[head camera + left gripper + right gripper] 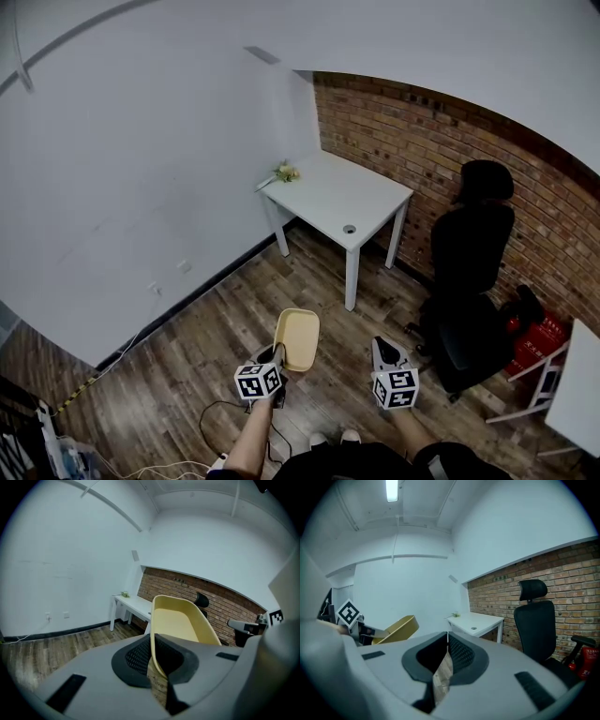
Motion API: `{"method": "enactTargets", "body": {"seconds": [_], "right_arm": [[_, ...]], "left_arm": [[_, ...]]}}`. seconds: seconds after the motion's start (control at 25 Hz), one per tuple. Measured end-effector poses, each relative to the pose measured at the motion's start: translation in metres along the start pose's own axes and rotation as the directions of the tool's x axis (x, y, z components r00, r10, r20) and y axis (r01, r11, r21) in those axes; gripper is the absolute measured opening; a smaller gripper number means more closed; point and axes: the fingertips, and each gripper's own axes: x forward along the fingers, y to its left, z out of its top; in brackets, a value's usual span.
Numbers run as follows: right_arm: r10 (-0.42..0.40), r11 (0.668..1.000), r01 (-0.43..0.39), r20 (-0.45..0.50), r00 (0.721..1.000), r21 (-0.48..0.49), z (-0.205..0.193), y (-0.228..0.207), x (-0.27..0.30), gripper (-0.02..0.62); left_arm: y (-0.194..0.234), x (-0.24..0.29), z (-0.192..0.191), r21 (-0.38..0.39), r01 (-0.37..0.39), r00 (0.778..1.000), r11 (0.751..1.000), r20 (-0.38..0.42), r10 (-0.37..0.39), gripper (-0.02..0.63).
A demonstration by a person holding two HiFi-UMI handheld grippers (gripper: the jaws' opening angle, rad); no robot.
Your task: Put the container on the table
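Left tongs (278,357) nearest, clamped on the yellow container (298,337); bench (333,199) well apart, across the room.

Pinched by the near rim between the left jaws, as seen in the left gripper view (157,667), with the container (180,623) tipped steeply up, hollow side open to the head view, hanging over the wood floor (187,375) and clear of it. Right tongs (383,348) just beside, at much the same height, jaws pressed together at the tips (443,665) and gripping nothing. Beyond, set into the corner of white wall and brick wall (441,141): white bench bearing a small green sprig (286,172) at its far corner. Right of the bench, against the brick, a black office chair (469,272).
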Motion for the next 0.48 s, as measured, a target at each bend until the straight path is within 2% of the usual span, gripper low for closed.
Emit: {"method": "enactTargets", "body": {"seconds": [0.48], "right_arm": [[0.031,0.999,-0.03,-0.027,0.999,0.012,-0.005,-0.026,-0.003,0.025]], "left_arm": [[-0.027,0.02,-0.001,-0.003,0.0,1.0,1.0,-0.009,0.0,0.021]]}}
